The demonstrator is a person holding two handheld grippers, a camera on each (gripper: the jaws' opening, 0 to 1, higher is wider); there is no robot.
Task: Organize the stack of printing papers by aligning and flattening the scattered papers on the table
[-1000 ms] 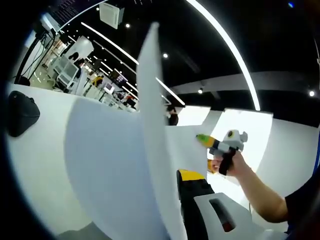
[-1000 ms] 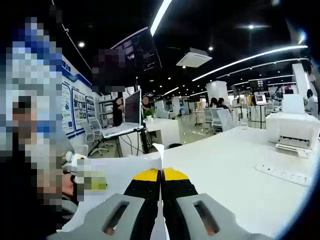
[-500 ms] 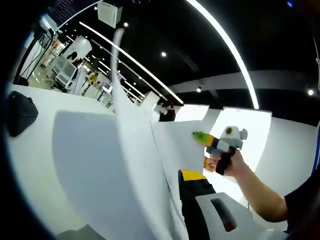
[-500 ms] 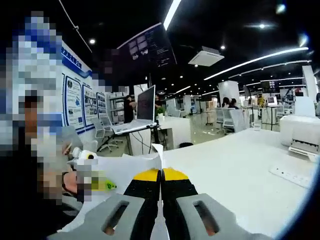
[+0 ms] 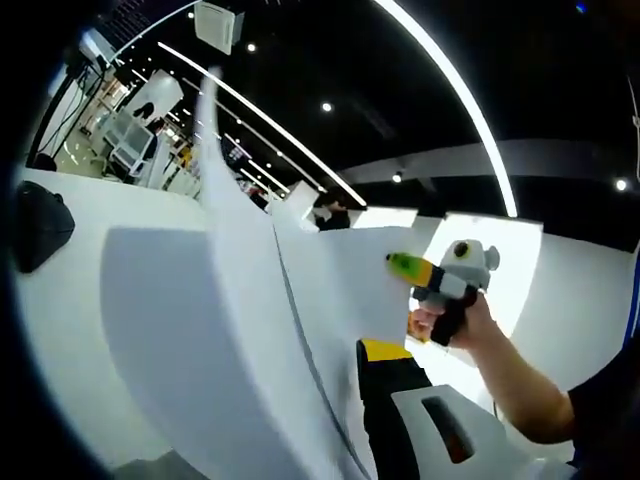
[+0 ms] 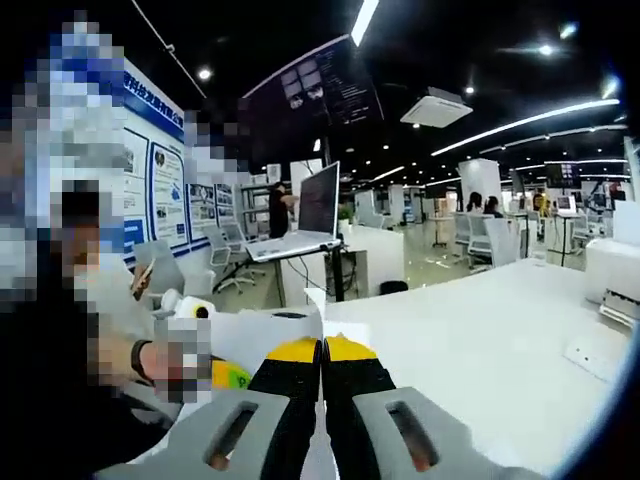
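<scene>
Right gripper view: white table (image 6: 480, 340) runs ahead and to the right of the fingers, bare white top. Room behind is an open office under a dark ceiling with long light strips (image 6: 520, 120). A monitor (image 6: 318, 200) stands on a desk (image 6: 380, 255) straight beyond the fingertips, office chairs (image 6: 225, 270) to their left, a blue wall board (image 6: 160, 170) further left. White device (image 6: 620, 275) sits at the far right table edge.

Right gripper (image 6: 322, 350): yellow-tipped fingers (image 6: 296, 352) pressed together with a thin sheet edge pinched between them. Papers (image 6: 260, 335) rise just past the tips and spread to the left of them, lifted off the table, top corner poking up above the fingertips. Left of the papers, a hand (image 6: 140, 360) holds the other tool, its green tip (image 6: 232, 377) touching the sheets.

Left gripper view: same white table (image 5: 70, 330), a dark object (image 5: 40, 225) lying on it far left. Ceiling strips and a ceiling unit (image 5: 222, 25) overhead. Left gripper (image 5: 345, 400): only one yellow-tipped finger (image 5: 385, 352) is visible, the second is hidden by paper, so cannot tell the gap. Papers (image 5: 220, 340) stand curved and near upright just left of that finger, touching it and covering the lower left. Beyond the fingertip, the right gripper (image 5: 445, 280) in a hand (image 5: 455, 325) meets the far sheet edge.
</scene>
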